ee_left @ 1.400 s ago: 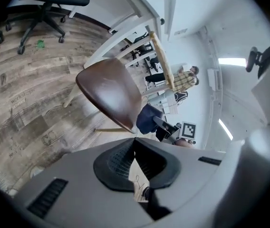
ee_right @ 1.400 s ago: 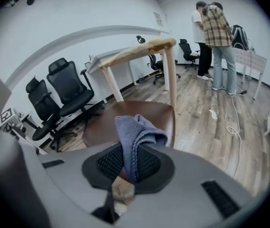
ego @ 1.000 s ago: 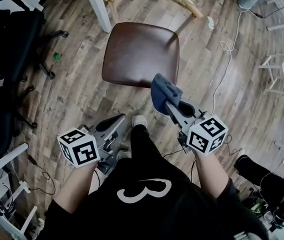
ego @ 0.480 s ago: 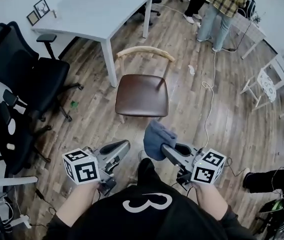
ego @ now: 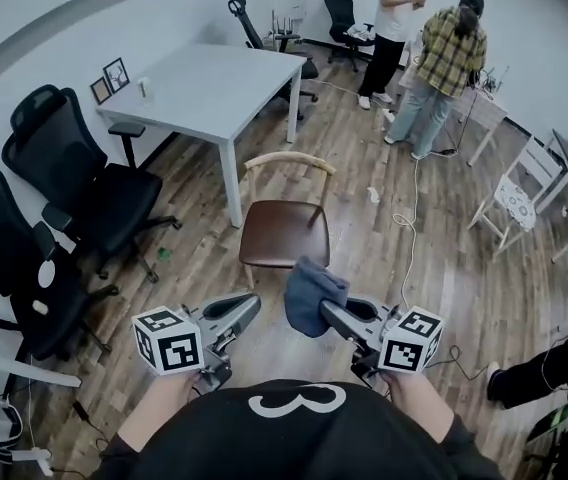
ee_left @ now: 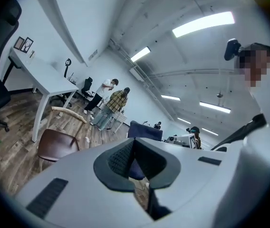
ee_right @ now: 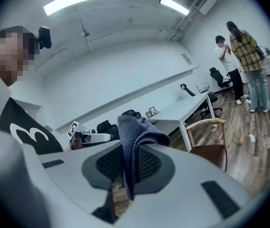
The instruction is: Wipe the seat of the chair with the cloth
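A: Right gripper [ego: 329, 311], what's in the jaws?
B: They're clamped on the cloth [ego: 311, 293], pinched by one fold, so the loose bulk sticks out past the tips as a wiping face.
A: Chair seat [ego: 284, 234]?
B: On the floor ahead, well apart from the cloth — no contact, so no wiping underway (my read).
A: Left gripper [ego: 245, 307]?
B: Jaws all but together, nothing between them — it just hangs alongside.
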Demonstrator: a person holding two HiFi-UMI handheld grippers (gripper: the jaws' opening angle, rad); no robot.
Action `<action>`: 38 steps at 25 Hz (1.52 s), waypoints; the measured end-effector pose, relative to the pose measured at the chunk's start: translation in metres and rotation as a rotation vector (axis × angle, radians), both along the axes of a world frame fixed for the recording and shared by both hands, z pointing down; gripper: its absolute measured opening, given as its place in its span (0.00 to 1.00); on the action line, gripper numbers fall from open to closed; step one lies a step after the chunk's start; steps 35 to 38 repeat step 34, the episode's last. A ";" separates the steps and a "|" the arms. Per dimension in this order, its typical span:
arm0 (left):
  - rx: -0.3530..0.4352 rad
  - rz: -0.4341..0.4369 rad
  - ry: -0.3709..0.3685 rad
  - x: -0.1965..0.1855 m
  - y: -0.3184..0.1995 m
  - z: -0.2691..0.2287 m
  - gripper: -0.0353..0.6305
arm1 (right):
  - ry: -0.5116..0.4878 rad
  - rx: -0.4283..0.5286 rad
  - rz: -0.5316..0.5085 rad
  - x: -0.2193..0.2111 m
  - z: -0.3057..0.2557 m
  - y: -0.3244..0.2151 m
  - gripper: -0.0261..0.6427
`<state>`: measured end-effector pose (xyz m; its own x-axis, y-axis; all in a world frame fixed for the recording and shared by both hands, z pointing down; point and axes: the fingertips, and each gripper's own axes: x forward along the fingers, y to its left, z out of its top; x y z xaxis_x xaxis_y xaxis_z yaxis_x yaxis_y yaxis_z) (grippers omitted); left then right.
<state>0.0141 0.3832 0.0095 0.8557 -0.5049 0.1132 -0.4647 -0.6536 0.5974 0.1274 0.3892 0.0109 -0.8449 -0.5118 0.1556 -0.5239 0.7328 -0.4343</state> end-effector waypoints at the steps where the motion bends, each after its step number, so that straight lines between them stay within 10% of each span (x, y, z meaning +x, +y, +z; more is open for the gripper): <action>1: 0.010 -0.010 0.005 0.003 0.001 -0.005 0.07 | -0.011 0.000 0.004 0.005 -0.004 0.002 0.11; 38: 0.129 -0.039 -0.013 0.068 0.024 -0.064 0.07 | -0.073 0.097 -0.041 0.064 -0.058 0.018 0.11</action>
